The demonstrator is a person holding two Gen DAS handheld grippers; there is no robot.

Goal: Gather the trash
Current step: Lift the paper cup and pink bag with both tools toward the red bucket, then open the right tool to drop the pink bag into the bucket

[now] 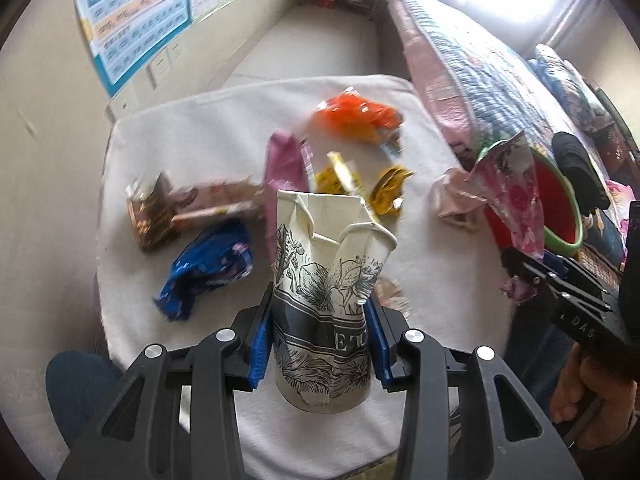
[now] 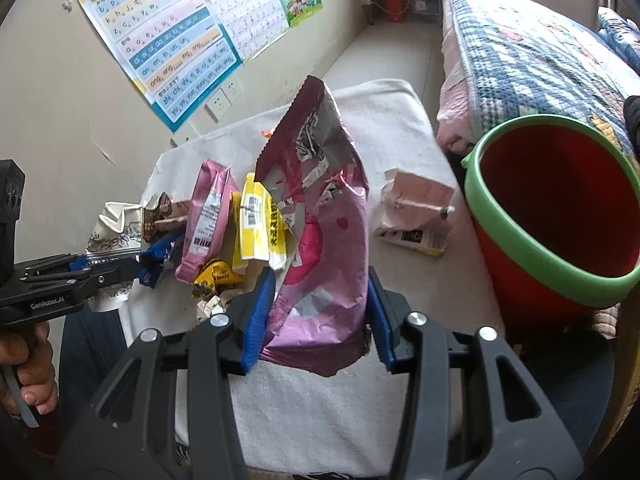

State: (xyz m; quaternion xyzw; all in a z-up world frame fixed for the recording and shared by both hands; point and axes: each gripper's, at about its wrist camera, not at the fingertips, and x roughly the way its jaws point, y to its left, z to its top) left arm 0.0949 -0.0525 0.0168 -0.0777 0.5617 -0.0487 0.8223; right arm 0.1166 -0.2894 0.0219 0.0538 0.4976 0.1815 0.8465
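In the left wrist view, the left claw [image 1: 320, 336] points steeply down and squeezes a crushed paper cup [image 1: 326, 280] between its blue pads, above the white tabletop [image 1: 200, 140]. Wrappers lie on the cloth: a blue wrapper [image 1: 208, 268], an orange wrapper [image 1: 356, 116], a brown box [image 1: 154, 216]. In the right wrist view, the right claw [image 2: 318, 316] tilts down and grips a big pink bag [image 2: 320, 240], narrow around it. The red bucket [image 2: 560, 208] stands just beside the tabletop on the right. A hand [image 2: 28, 368] holds the left claw's handle.
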